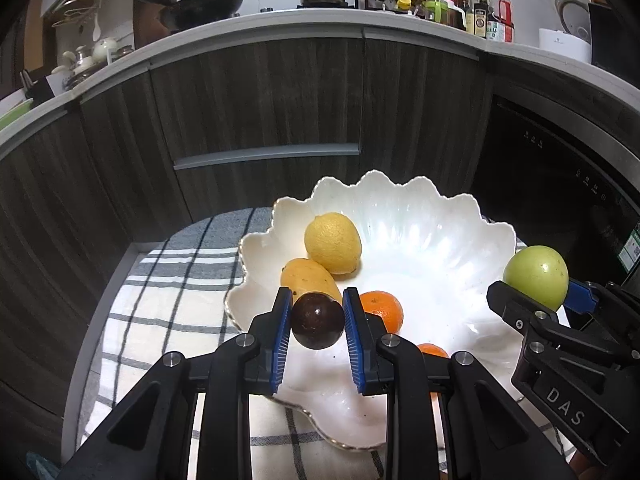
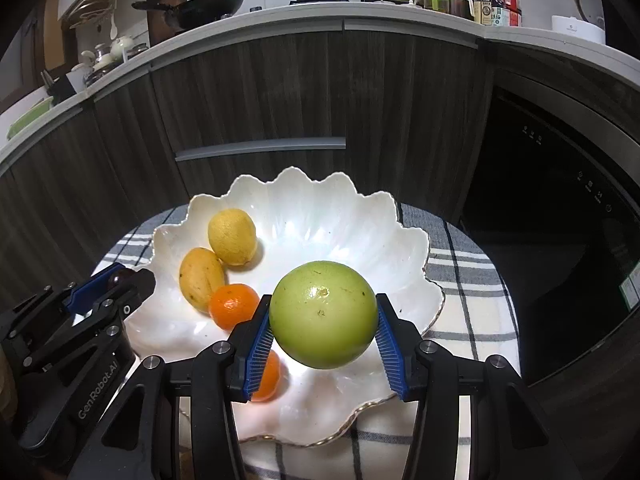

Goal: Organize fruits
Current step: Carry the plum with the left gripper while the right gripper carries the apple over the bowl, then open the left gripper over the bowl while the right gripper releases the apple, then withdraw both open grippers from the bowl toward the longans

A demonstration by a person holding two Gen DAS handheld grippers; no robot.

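A white scalloped bowl (image 1: 440,240) (image 2: 320,216) sits on a checked cloth. In it lie a lemon (image 1: 333,242) (image 2: 232,237), a yellow mango (image 1: 308,278) (image 2: 201,276) and two oranges (image 1: 382,309) (image 2: 234,305), one mostly hidden behind my fingers. My left gripper (image 1: 317,322) is shut on a dark purple passion fruit (image 1: 317,321), held above the bowl's near left rim; it shows at the left of the right wrist view (image 2: 116,282). My right gripper (image 2: 323,320) is shut on a green apple (image 2: 323,314) (image 1: 536,276) above the bowl's near right part.
The checked cloth (image 1: 168,304) (image 2: 468,304) covers a small round table. Dark wood cabinets (image 1: 260,112) and a black oven front (image 1: 560,184) stand close behind. The counter above holds a wok (image 1: 204,8), a pot, bottles and a kettle.
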